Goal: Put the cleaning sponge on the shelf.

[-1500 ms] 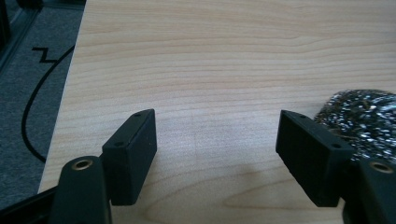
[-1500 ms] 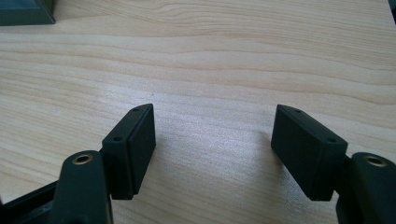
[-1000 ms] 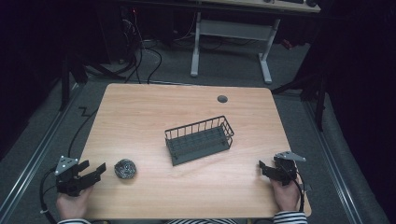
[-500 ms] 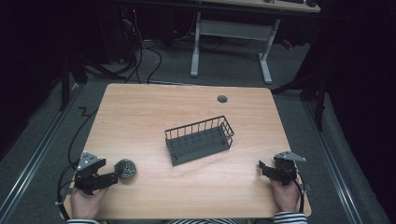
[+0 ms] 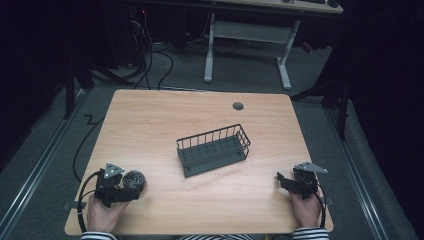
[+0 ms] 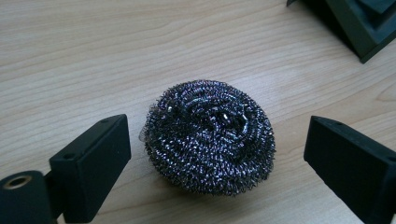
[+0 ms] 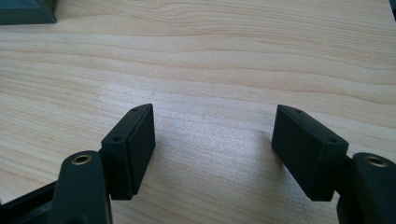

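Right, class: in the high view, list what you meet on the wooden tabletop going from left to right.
Left gripper with black jaws → round dark steel-wool scouring pad → dark rectangular wire basket → right gripper with black jaws.

— What's in front of the left gripper (image 6: 215, 154)?

— A steel wool scourer (image 6: 209, 135), round and dark, lying on the wooden table (image 6: 116, 51).

— Is it gripped?

— No. The jaws have just been opening; they stand wide on either side of it, the scourer between them, neither pad pressing on it.

— Anything else?

— A dark basket corner (image 6: 359, 23) at the top right, well apart from the scourer.
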Available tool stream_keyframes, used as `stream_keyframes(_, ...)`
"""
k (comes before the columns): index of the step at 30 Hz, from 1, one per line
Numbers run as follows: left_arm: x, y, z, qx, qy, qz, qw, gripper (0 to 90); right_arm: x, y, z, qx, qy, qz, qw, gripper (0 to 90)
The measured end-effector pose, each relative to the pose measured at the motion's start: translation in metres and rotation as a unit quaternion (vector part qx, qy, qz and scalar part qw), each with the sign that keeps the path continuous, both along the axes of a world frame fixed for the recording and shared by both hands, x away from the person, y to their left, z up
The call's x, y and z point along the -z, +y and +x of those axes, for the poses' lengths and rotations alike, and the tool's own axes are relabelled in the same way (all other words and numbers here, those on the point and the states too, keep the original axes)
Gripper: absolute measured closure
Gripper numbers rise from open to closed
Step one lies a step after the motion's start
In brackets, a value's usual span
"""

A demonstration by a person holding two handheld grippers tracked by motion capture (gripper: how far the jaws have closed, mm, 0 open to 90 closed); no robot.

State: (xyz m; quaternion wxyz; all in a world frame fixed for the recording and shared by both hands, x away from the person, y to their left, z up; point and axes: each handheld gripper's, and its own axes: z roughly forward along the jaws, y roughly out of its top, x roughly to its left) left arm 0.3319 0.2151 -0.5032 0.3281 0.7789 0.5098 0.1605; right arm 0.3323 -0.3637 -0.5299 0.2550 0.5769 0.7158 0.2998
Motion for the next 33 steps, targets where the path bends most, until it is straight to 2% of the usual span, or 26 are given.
stream_keyframes(3,0.003,-0.003,0.002,-0.002,0.003,0.008,1.0,7.8,0.0,0.0,0.0,0.001,0.001,0.001,1.0,30.4)
stream_keyframes(4,0.006,-0.006,0.004,-0.004,0.003,0.021,0.9998,7.9,0.0,0.001,0.0,0.001,0.001,0.001,1.0,30.4)
stream_keyframes(5,0.007,-0.007,0.004,-0.003,0.004,0.025,0.9997,8.0,0.0,0.001,0.0,0.001,0.001,0.001,1.0,30.4)
stream_keyframes(11,0.014,-0.009,0.008,-0.007,0.019,0.037,0.9991,13.0,0.0,0.001,0.0,0.001,0.001,0.001,1.0,30.4)
stream_keyframes(16,0.015,-0.011,0.007,-0.004,0.015,0.048,0.9987,19.4,0.0,0.001,0.0,0.001,0.001,0.001,1.0,30.3)
stream_keyframes(23,0.013,-0.015,0.008,0.006,0.012,0.051,0.9986,22.9,0.0,0.001,0.0,0.001,0.001,0.001,1.0,30.3)
stream_keyframes(31,0.004,-0.02,0.01,0.017,0.004,0.034,0.9993,24.5,0.0,0.001,0.0,0.001,0.001,0.001,1.0,30.2)
stream_keyframes(33,0.001,-0.022,0.011,0.018,0.001,0.039,0.9991,24.6,0.0,0.0,0.0,0.0,0.001,0.001,1.0,30.2)
